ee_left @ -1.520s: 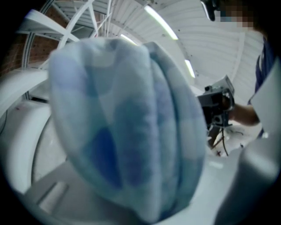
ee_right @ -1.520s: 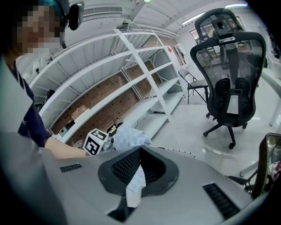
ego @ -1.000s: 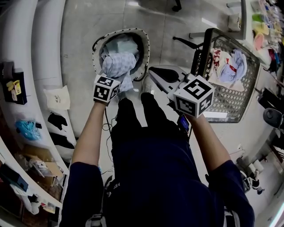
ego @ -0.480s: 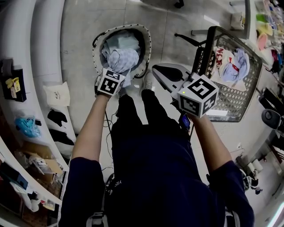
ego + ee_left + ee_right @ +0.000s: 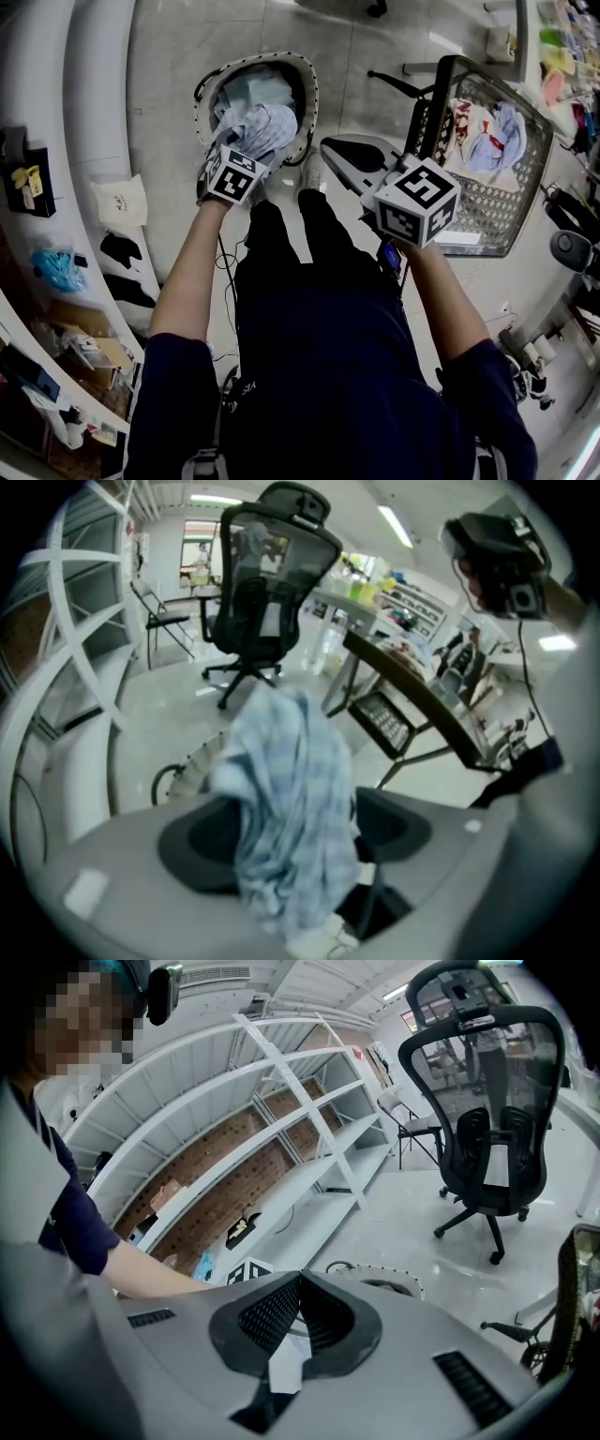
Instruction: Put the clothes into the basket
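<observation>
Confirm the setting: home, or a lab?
Probably a lab or office workspace, not a home: a mesh office chair, long white shelves along the wall, and a cluttered bench, all on a bare polished floor.

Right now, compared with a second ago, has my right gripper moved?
No. In the head view the right gripper keeps its place beside the left rim of the wire cart.

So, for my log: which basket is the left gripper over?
The round white-rimmed basket on the floor, not the dark wire basket at right. The left gripper has just been opening its jaws, blue checked cloth loose between them.
</observation>
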